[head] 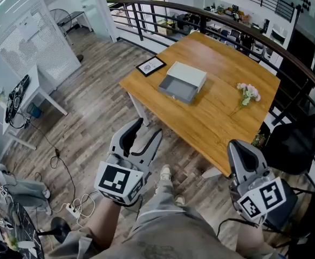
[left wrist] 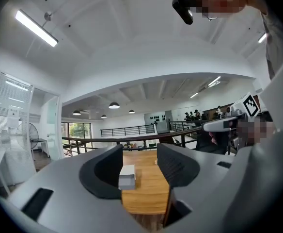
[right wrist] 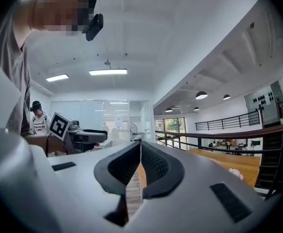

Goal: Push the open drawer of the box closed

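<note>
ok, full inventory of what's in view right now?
table: 1, light wood, centre of the head view
box: 1, pale grey-green, mid table
drawer: 1, grey, pulled open on the box's near-left side
picture frame: 1, black, table's far-left corner
flowers: 1 small bunch, pink and white, on the table right of the box
railing: 1, dark, curving behind the table
desk: 1, white, on the floor at left
power strip: 1, white, floor lower left, cables attached
left tool: 1, grey, jaws open, empty, short of the table
right tool: 1, grey, jaws shut, empty, lower right
</note>
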`<state>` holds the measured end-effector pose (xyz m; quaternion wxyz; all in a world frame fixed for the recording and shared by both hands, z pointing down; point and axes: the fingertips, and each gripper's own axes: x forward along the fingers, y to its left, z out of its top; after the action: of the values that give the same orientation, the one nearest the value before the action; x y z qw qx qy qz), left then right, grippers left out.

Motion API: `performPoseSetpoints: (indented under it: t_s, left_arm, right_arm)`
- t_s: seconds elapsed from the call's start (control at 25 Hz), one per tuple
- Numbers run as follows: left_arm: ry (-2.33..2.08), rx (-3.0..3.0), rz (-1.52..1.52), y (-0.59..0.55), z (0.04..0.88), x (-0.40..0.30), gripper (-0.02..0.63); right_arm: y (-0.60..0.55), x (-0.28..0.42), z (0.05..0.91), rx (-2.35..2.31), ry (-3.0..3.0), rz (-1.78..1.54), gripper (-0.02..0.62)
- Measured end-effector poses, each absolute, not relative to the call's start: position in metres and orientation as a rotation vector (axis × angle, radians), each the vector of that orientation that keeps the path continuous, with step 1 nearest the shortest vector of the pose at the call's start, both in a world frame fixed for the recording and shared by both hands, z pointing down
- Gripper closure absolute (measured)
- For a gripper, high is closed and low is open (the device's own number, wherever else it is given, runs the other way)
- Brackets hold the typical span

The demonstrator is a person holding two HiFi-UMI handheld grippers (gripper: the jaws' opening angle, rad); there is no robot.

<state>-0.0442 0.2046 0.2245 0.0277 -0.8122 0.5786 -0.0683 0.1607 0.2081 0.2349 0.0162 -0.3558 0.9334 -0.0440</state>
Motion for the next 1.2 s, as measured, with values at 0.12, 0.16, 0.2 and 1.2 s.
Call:
performPoseSetpoints:
  t_s: [0.12, 0.16, 0.2, 1.2]
  left_arm:
    - [1.792, -2.524, -0.263, 0.189, 0.239, -0.046, 0.368]
    - [1.791, -2.535, -0.276, 0.183, 0.246, -0.047, 0.368]
    - [1.790, -2.545, -0.291, 0.176, 0.253, -0.048, 0.368]
    - [1.775, -2.895, -0.825, -0.067, 0.494, -0.107, 0.370]
  right_arm:
    - [0.194, 0.159, 0.248, -1.135, 2.917, -0.159, 0.561]
    - [0.188, 0.157, 0.254, -1.138, 2.924, -0.171, 0.561]
    - [0.183, 0.155, 0.259, -1.141, 2.932, -0.180, 0.561]
    - [-0.047, 0.071, 0.404, -1.372, 3.037, -0.594, 0.560]
